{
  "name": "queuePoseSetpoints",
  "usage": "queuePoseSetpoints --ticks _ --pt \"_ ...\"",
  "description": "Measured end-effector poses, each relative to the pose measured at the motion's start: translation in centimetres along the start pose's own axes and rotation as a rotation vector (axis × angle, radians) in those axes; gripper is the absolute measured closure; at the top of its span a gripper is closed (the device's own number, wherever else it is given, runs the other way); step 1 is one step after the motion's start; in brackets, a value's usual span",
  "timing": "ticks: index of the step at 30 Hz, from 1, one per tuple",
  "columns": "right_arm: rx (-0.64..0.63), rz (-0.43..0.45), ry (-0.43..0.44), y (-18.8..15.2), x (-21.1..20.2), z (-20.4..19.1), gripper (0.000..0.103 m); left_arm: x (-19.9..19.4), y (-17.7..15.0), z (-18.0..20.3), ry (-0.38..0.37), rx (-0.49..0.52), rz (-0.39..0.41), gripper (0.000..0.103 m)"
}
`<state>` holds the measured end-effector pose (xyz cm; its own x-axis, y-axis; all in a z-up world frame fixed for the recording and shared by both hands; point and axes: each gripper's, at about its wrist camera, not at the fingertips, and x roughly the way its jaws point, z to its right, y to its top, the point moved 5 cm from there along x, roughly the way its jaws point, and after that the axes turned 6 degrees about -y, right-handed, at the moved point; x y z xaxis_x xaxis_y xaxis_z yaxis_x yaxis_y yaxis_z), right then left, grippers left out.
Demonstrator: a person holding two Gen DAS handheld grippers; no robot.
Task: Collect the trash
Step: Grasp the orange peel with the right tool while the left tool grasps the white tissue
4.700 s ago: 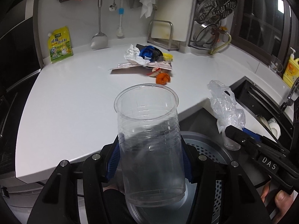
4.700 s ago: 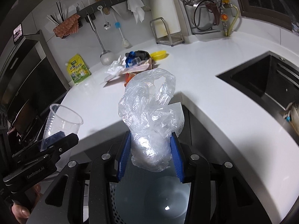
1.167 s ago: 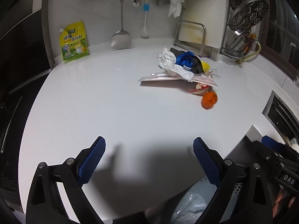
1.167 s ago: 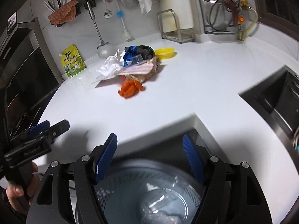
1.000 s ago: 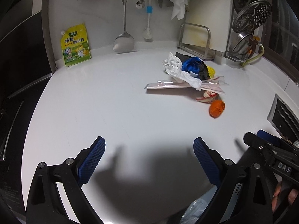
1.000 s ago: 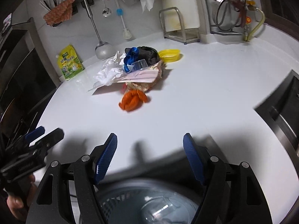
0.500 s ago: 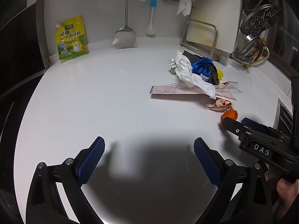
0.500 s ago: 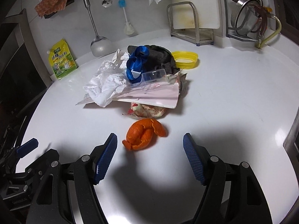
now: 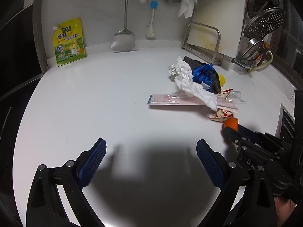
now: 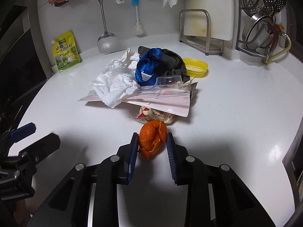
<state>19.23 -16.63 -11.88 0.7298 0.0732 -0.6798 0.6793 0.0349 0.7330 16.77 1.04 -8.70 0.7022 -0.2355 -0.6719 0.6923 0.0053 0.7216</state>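
Orange peel [image 10: 152, 139] lies on the white counter [image 10: 236, 102] just in front of the trash pile [image 10: 144, 81]; the right gripper [image 10: 151, 141] has just been closing and now grasps it between its blue pads; the left gripper [image 9: 150, 151] hangs released and empty over bare counter, well apart from the pile.

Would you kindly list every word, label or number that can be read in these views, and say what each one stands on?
"鸡精调味料": on the yellow seasoning pouch leaning against the wall; its smaller print is too small to read.
"DA": on the body of the right claw, seen from the left wrist view; the rest is hidden.
Faint script on the pink plastic sleeve: too blurred to read.
Print on the red-and-white wrapper: too small to read.
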Motion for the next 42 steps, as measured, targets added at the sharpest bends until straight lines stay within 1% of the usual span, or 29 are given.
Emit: queuePoseSetpoints --ticks 3,8,14,17,22,25,26,27,29,30,31,32,33,34,35,36,38,42 --pt "0.023 0.008 0.02 0.1 -0.6 1.0 0.075 0.4 1.2 0.3 0.008 -0.001 0.007 0.009" --pt "0.057 0.02 0.012 0.3 -1.5 3.3 0.075 1.4 3.7 0.5 -0.01 -0.032 0.007 0.009" --pt "0.102 0.04 0.024 0.8 -2.0 6.0 0.075 3.1 6.3 2.2 -0.004 -0.029 0.01 0.009" --pt "0.12 0.048 0.031 1.1 -1.9 7.1 0.075 4.3 7.1 3.0 -0.008 -0.031 -0.005 0.009" --pt "0.152 0.051 0.058 0.9 -1.7 8.2 0.075 6.6 7.8 4.3 0.028 0.014 -0.025 0.009" --pt "0.172 0.05 0.092 0.8 -1.6 8.5 0.075 8.0 8.0 4.3 0.002 -0.013 -0.061 0.009" --pt "0.176 0.05 0.097 0.7 -1.6 8.6 0.075 8.4 8.1 4.2 -0.003 -0.021 -0.065 0.01" --pt "0.178 0.052 0.101 0.7 -1.7 8.6 0.075 8.7 8.1 4.2 0.006 -0.019 -0.064 0.012" --pt "0.182 0.055 0.108 0.6 -1.7 8.7 0.075 9.0 8.1 4.3 0.023 -0.005 -0.069 0.032" --pt "0.183 0.055 0.109 0.5 -1.7 8.7 0.075 9.1 8.0 4.3 0.022 -0.001 -0.075 0.036" --pt "0.185 0.055 0.109 0.5 -1.7 8.8 0.075 9.1 7.9 4.4 0.015 0.0 -0.078 0.043" --pt "0.187 0.054 0.109 0.4 -1.7 8.8 0.075 9.1 7.8 4.4 0.008 0.003 -0.08 0.056" --pt "0.189 0.054 0.11 0.4 -1.7 8.8 0.075 9.1 7.6 4.6 0.001 0.011 -0.085 0.064" --pt "0.191 0.055 0.11 0.3 -1.7 8.8 0.075 9.1 7.5 4.7 0.0 0.018 -0.089 0.077" --pt "0.192 0.055 0.111 0.3 -1.8 8.8 0.075 9.0 7.4 4.7 -0.003 0.023 -0.092 0.088" --pt "0.193 0.056 0.111 0.2 -1.9 8.8 0.075 9.0 7.4 4.6 -0.004 0.024 -0.091 0.091" --pt "0.196 0.056 0.112 0.1 -2.0 8.7 0.075 8.3 7.4 4.4 -0.003 0.023 -0.075 0.093" --pt "0.204 0.054 0.115 -0.4 -2.4 8.5 0.075 6.2 7.5 3.4 0.005 0.016 -0.04 0.094"
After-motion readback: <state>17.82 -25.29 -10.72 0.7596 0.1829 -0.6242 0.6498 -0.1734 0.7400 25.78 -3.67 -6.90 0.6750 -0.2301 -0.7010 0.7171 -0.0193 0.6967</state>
